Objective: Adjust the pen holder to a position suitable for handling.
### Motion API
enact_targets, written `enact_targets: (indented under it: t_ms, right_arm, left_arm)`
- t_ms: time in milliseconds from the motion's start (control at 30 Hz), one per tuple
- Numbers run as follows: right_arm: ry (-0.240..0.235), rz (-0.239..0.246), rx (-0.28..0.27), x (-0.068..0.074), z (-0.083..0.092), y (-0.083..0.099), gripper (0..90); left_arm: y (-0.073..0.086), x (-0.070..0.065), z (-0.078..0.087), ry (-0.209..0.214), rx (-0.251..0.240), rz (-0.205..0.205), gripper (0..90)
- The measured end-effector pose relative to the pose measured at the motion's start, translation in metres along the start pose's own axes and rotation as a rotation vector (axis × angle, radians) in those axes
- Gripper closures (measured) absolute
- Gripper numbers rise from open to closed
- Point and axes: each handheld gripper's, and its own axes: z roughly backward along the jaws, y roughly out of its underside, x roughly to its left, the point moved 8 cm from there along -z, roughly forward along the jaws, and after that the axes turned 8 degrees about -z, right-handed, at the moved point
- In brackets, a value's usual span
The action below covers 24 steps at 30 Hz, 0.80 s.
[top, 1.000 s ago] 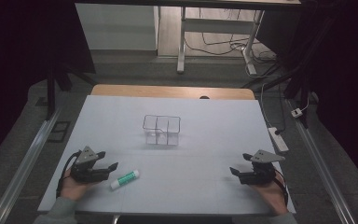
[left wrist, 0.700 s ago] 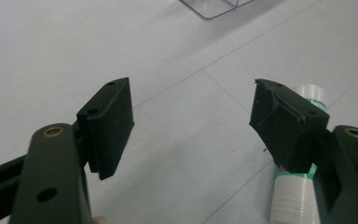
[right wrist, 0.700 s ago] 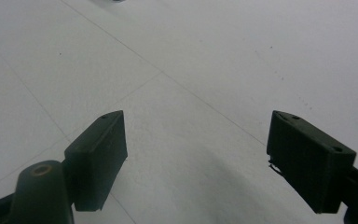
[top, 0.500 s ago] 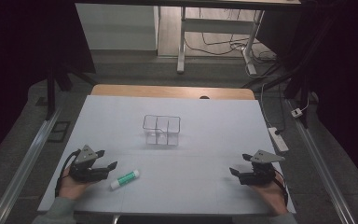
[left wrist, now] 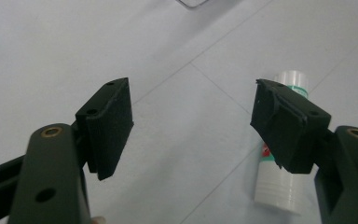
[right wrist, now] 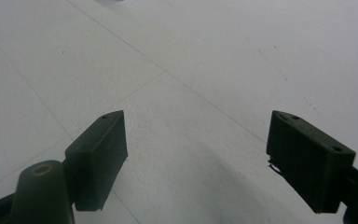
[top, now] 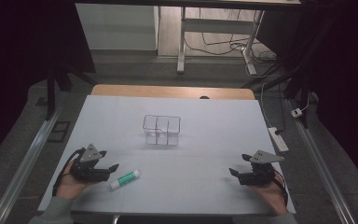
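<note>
High view shows the left gripper (top: 103, 169) low near the front left corner of the table (top: 205, 121), held in a hand that comes from the front edge. Its jaws are spread wide and hold nothing. The glue stick (top: 125, 179) lies flat just beside it, not touched. The right gripper (top: 238, 173) rests near the front right corner, jaws also spread and empty.

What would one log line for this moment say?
left gripper: open, beside glue stick | right gripper: open, holding nothing | clear box: mid-table
</note>
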Motion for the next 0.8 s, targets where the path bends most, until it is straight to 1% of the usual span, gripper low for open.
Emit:
enact_targets:
  t_ms: [133,200,233,267,300,367,400,600,633,700,733,767,800]
  right_arm:
    - [0.002,0.001,0.002,0.0,0.0,0.0,19.3]
    - [0.002,0.0,0.004,0.0,-0.001,0.001,19.3]
    - [-0.001,0.0,0.007,0.0,-0.001,0.001,19.3]
    - [0.001,-0.002,0.002,0.0,-0.001,0.001,19.3]
    - [0.001,-0.002,0.002,0.001,-0.001,0.001,19.3]
    - [0.001,-0.002,0.003,0.001,-0.001,0.001,19.3]
    - [-0.003,-0.002,0.004,0.001,-0.002,0.001,19.3]
    - [-0.001,-0.001,0.007,0.001,-0.001,0.001,19.3]
    - [-0.001,0.001,0.01,0.001,-0.001,0.001,19.3]
    - [-0.001,0.001,0.011,0.001,-0.001,0.001,19.3]
    - [-0.003,0.001,0.011,0.001,-0.002,0.001,19.3]
    - [-0.002,0.002,0.012,0.001,-0.002,0.001,19.3]
    - [0.001,0.005,0.013,0.001,-0.002,0.002,19.3]
  left_arm:
    - [-0.002,-0.003,0.002,0.011,0.015,-0.015,29.0]
    - [-0.004,-0.006,0.004,0.029,0.026,-0.026,29.0]
    - [-0.004,-0.006,0.004,0.029,0.026,-0.026,29.0]
    - [-0.004,-0.007,0.004,0.039,0.033,-0.031,28.8]
    - [-0.005,-0.011,0.005,0.059,0.046,-0.046,28.7]
    - [-0.005,-0.012,0.006,0.064,0.051,-0.05,28.6]
    - [-0.006,-0.014,0.006,0.077,0.061,-0.052,28.6]
    - [-0.009,-0.018,0.009,0.087,0.086,-0.069,28.5]
    - [-0.009,-0.02,0.009,0.091,0.104,-0.082,28.4]
    - [-0.009,-0.021,0.009,0.094,0.112,-0.082,28.4]
    - [-0.009,-0.023,0.009,0.101,0.13,-0.095,28.4]
    - [-0.009,-0.023,0.009,0.101,0.13,-0.095,28.3]
    - [-0.009,-0.026,0.008,0.105,0.143,-0.102,28.3]
